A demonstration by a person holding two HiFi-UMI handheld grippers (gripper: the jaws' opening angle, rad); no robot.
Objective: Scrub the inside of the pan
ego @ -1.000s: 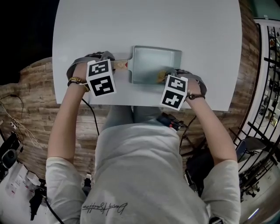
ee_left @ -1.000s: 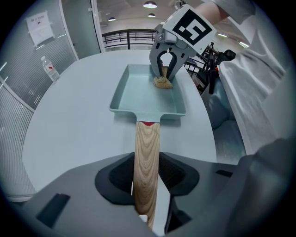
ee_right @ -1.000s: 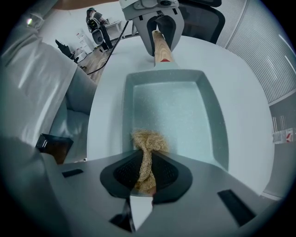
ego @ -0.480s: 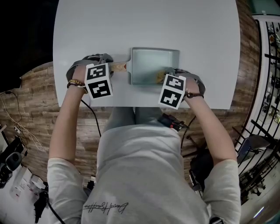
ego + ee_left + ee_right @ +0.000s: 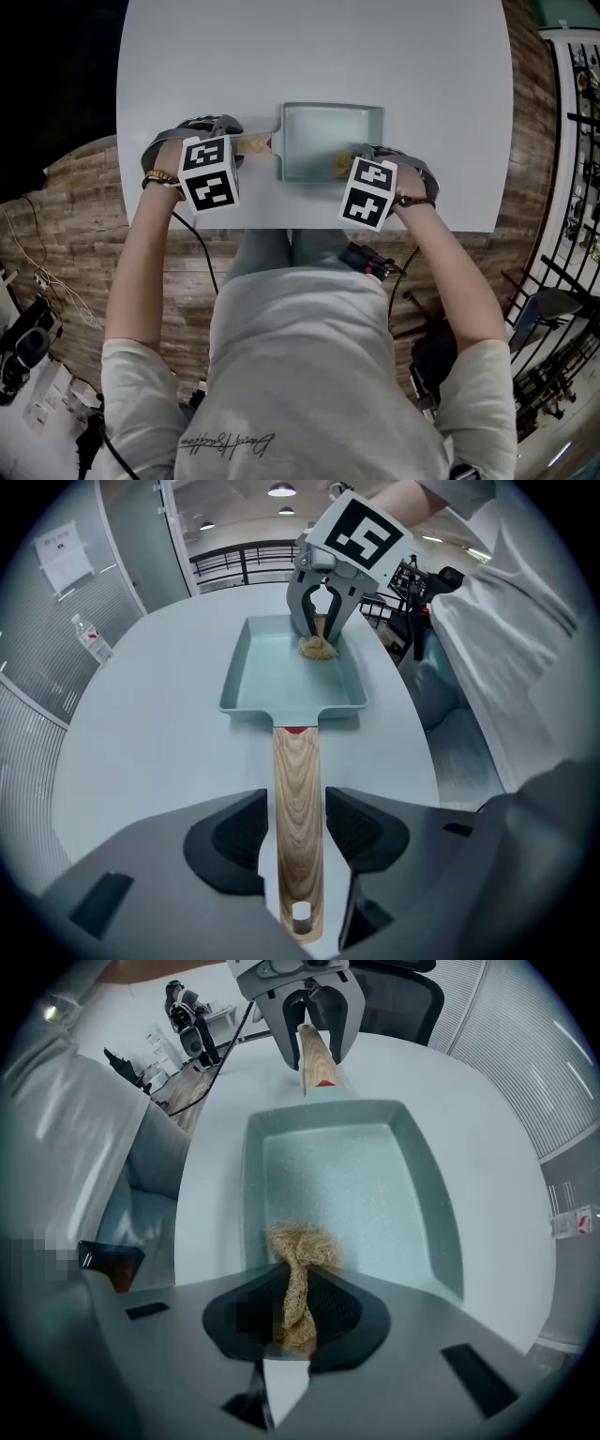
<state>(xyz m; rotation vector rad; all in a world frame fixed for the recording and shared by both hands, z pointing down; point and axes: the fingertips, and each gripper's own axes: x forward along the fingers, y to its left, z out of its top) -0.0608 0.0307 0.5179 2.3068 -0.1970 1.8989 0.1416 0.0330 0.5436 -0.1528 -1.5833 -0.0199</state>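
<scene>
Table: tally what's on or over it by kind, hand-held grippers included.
Pan: 1
Scrubber: 1
Hand-held grippers: 2, the left hand-held gripper, jaws opening around the pan's wooden handle, and the right hand-held gripper, shut on the scrubber
Total: 4

script print [image 5: 225, 444] on shirt [image 5: 309, 366], unreadable, wall notice [image 5: 64, 553], too small to read

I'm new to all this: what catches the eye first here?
A pale teal pan lies on the white table, its wooden handle inside the left gripper, whose jaws are opening, pads clear of it. The right gripper clamps a tan scrubber inside the pan.
</scene>
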